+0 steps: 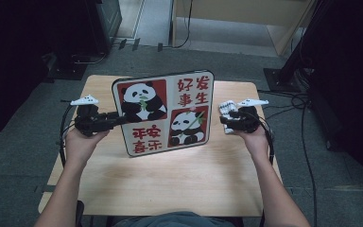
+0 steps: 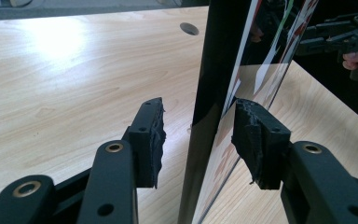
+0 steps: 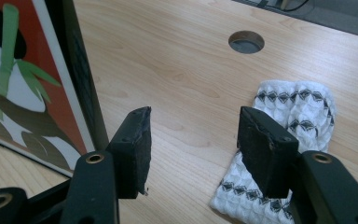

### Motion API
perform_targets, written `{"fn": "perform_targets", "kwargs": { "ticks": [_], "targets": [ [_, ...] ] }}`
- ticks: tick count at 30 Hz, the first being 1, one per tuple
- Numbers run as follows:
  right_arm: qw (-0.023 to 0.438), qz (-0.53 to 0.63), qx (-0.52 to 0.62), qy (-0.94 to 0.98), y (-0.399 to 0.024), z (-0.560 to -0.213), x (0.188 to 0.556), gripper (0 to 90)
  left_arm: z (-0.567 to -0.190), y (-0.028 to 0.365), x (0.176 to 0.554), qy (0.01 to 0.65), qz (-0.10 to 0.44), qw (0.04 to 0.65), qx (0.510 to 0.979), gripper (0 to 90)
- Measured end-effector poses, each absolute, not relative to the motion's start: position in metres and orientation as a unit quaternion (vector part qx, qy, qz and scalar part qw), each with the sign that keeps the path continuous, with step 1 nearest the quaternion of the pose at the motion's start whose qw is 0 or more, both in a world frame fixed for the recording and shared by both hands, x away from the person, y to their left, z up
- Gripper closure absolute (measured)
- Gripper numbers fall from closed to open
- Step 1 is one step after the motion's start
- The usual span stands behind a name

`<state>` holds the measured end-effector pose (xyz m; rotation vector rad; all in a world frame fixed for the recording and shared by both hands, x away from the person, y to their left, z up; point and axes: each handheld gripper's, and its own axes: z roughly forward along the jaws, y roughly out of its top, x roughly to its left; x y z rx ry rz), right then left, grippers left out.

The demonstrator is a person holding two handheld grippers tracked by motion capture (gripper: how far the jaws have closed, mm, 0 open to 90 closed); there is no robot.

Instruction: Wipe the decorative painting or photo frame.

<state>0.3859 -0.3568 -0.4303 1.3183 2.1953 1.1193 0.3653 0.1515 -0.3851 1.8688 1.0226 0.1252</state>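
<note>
A board with panda pictures and red characters [image 1: 165,113] stands upright on the wooden table [image 1: 170,179], leaning slightly. My left gripper [image 1: 118,118] straddles the board's left edge. In the left gripper view the board [image 2: 214,70] sits between the jaws of my left gripper [image 2: 198,140]; the right pad [image 2: 254,140] lies against its printed face, while the left pad [image 2: 156,140] stands off from its black back. My right gripper [image 1: 224,120] is open beside the board's right edge, over a white patterned cloth [image 1: 227,109]. Nothing is between the jaws of my right gripper [image 3: 193,144]; the cloth [image 3: 298,107] lies under the right jaw.
A round cable hole [image 3: 246,42] is in the tabletop beyond the cloth. Bare wood stretches in front of the board towards the person. Cables [image 1: 307,142] trail over the grey floor to the right, and dark stands [image 1: 283,75] flank the table's far corners.
</note>
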Motion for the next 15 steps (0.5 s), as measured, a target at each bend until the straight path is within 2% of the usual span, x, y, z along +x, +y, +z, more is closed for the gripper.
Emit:
{"fn": "perform_targets", "kwargs": {
  "ticks": [15],
  "targets": [
    [0.176, 0.395, 0.476, 0.766, -0.3635, -0.435, 0.3878, 44.0, -0.3938, 0.1503, 0.3723, 0.426, 0.043, 0.48, 0.765, 52.4]
  ]
}}
